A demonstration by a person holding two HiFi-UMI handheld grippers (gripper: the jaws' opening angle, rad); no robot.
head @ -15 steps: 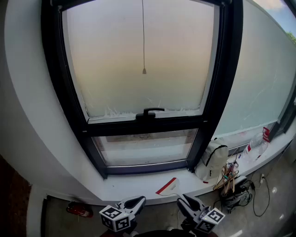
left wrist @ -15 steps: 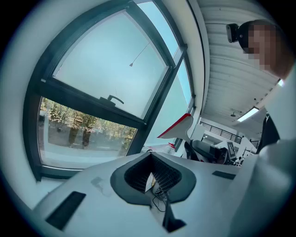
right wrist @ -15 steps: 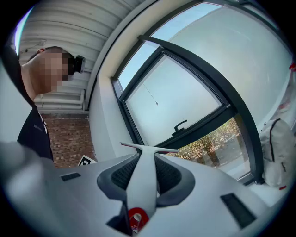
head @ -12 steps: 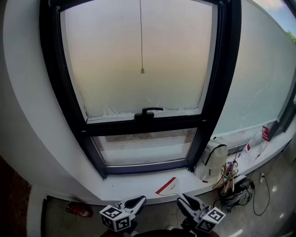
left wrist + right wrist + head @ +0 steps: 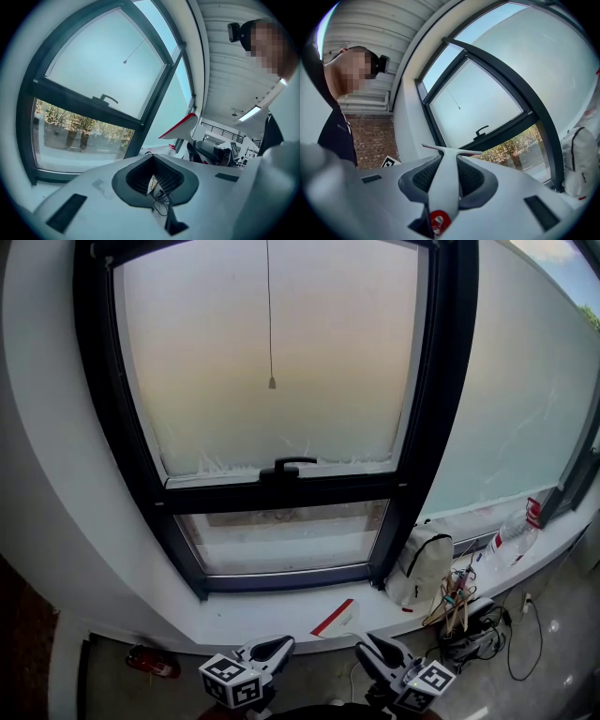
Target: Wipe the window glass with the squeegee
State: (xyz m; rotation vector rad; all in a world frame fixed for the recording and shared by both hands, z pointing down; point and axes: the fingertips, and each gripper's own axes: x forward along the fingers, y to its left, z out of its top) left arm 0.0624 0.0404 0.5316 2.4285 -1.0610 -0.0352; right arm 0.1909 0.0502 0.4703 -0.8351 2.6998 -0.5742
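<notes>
Jaws of right gripper (image 5: 446, 161) on squeegee (image 5: 444, 187) handle, blade crosswise toward window glass (image 5: 483, 101)

The white windowsill (image 5: 234, 615) is curving from 7 o'clock round toward 3 o'clock. A white backpack (image 5: 420, 566) is standing on it at 4 o'clock, and a clear plastic bottle (image 5: 511, 535) with a red label is lying farther along toward 3 o'clock. On the grey floor (image 5: 562, 620) below, tangled cables (image 5: 478, 638) are lying at 4 o'clock, and a red object (image 5: 152, 661) is lying at 7 o'clock.

Two grippers, left gripper (image 5: 279, 645) and right gripper (image 5: 370, 645), lower centre; one squeegee (image 5: 336, 619); one white bag (image 5: 420, 563); one bottle (image 5: 511, 535), lower right
</notes>
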